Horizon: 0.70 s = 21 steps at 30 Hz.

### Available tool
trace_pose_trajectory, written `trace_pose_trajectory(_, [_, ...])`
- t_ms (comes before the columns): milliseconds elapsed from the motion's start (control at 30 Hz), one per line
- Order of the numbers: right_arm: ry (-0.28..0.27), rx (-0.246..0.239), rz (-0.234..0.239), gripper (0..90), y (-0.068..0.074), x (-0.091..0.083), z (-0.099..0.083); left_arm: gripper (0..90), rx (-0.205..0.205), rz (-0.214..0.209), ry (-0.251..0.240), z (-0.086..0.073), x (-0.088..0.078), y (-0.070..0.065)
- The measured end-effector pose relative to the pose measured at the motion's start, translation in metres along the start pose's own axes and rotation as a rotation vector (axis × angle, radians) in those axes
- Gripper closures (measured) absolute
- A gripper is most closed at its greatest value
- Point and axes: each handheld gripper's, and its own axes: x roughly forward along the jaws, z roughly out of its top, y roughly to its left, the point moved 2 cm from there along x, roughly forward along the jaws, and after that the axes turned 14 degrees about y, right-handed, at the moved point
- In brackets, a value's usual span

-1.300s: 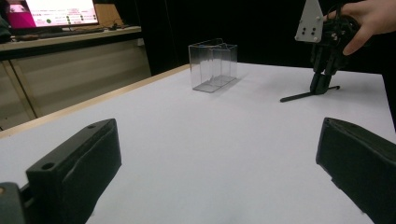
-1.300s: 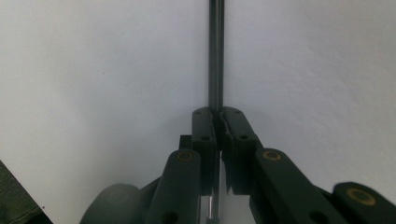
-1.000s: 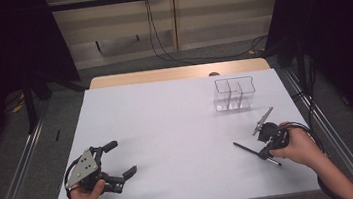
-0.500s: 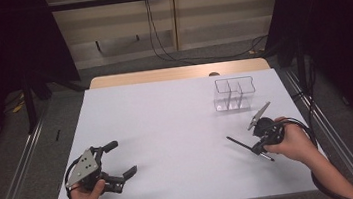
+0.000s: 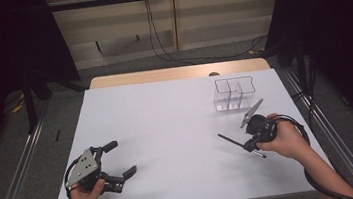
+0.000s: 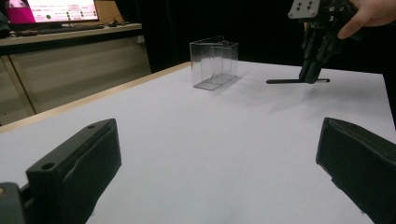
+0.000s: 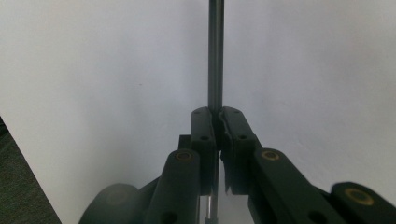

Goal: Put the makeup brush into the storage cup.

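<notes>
Above white table (image 5: 168, 130), rod (image 7: 215, 56) between right jaws.

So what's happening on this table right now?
A person works at a white table with a gripper in each hand. The right gripper is shut on a thin dark rod, held just above the tabletop, near a clear plastic organizer at the far right. The left gripper rests at the near left, jaws open, holding nothing.

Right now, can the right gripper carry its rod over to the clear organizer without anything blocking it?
Probably yes. The right gripper is shut on the thin dark rod, and bare white table lies between it and the clear organizer. The left gripper sits far across.
</notes>
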Motion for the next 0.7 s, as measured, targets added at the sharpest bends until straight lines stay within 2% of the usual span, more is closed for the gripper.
trace_pose_trajectory(700, [-0.025,-0.073,0.014,84.4,0.012,-0.004,0.028,0.0,-0.011,-0.006,-0.003,0.0,0.001,0.001])
